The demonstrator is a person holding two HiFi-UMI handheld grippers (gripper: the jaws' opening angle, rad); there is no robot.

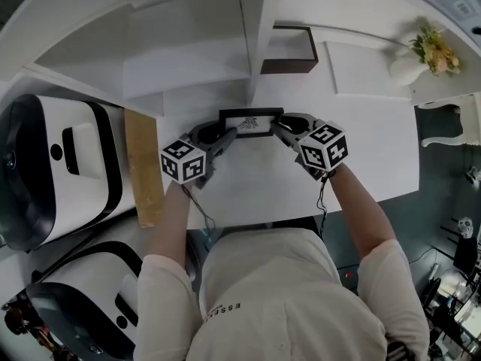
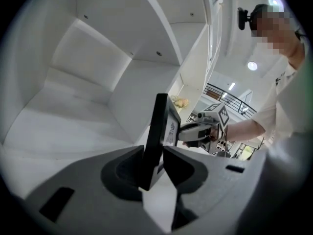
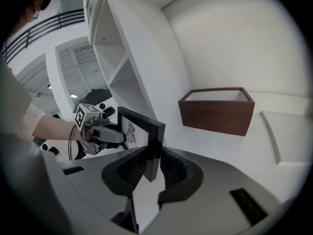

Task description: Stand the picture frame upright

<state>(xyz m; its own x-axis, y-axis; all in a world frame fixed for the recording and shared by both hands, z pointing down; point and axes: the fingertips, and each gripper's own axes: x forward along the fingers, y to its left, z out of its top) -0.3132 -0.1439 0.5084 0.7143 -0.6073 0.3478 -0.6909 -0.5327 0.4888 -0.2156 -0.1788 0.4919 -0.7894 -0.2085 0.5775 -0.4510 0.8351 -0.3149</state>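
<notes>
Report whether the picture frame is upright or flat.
Upright. Both gripper views show the picture frame rising vertically, one end between the jaws of the left gripper, the other between those of the right gripper.

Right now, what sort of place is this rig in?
Probably a mock home corner inside a lab: white shelving, a picture frame and a vase of flowers, with bulky white machines alongside.

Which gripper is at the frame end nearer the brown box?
The right gripper: its fingers clamp the right end of the picture frame, just in front of the brown box. The left gripper is at the opposite end.
</notes>
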